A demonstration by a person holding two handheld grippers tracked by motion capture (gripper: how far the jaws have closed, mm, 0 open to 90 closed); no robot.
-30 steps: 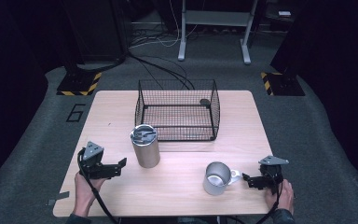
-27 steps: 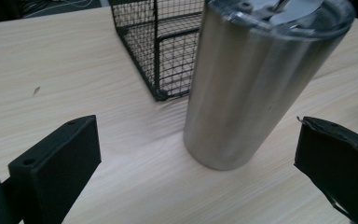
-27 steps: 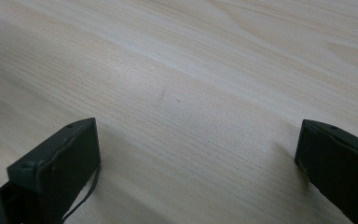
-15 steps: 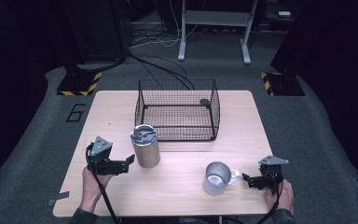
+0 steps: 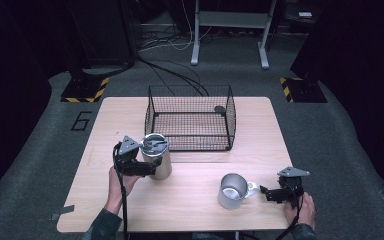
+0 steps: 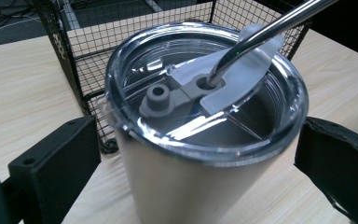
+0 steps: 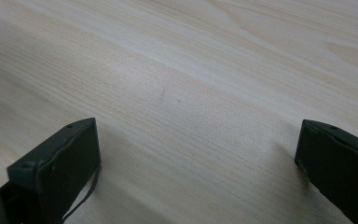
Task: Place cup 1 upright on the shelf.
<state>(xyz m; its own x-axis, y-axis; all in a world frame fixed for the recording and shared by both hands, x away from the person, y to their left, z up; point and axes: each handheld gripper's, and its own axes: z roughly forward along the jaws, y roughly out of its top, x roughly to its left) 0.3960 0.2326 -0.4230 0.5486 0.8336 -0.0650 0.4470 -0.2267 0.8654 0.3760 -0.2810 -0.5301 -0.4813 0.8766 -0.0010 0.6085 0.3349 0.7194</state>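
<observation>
Black jaws of the left gripper (image 5: 147, 167) stand wide apart on either side of a steel tumbler (image 5: 156, 156), one at nine o'clock and one at three o'clock of its body in the left gripper view, with a gap showing on each side, so nothing is clamped. That tumbler (image 6: 200, 135) stands upright on the wooden table (image 5: 190, 210), capped with a clear lid (image 6: 205, 93) through which a metal straw (image 6: 265, 32) rises toward one o'clock. Just beyond it, at twelve o'clock, sits a black wire basket (image 5: 190, 117), its near wall close to the tumbler, and a small dark round thing lies inside near the far right corner. Over at four o'clock from the tumbler, well apart, a metal mug (image 5: 231, 190) stands upright with its pale handle pointing toward three o'clock. The right gripper (image 5: 270, 192) rests low near the table's near right edge, its tips just beside that handle; its jaws are spread wide in the right gripper view, with bare wood (image 7: 191, 102) between them and nothing held.
</observation>
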